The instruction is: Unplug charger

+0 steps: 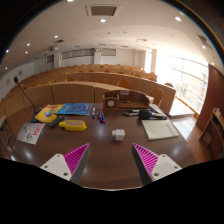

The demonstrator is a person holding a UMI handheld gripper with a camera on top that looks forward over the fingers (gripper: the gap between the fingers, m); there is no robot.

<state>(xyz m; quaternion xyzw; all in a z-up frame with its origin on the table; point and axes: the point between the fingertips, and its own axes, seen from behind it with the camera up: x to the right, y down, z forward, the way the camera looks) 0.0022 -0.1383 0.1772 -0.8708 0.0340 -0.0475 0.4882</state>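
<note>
A small white charger sits on the dark wooden desk, just ahead of my fingers and slightly right of the middle. Whether a cable or socket is attached to it is too small to tell. My gripper is open and hovers above the desk, its magenta pads spread wide with nothing between them. The charger lies beyond the fingertips, apart from both.
A yellow case lies left of the charger, with a blue and yellow item behind it. A white pad lies to the right and a sheet of paper to the far left. Rows of wooden lecture benches rise beyond.
</note>
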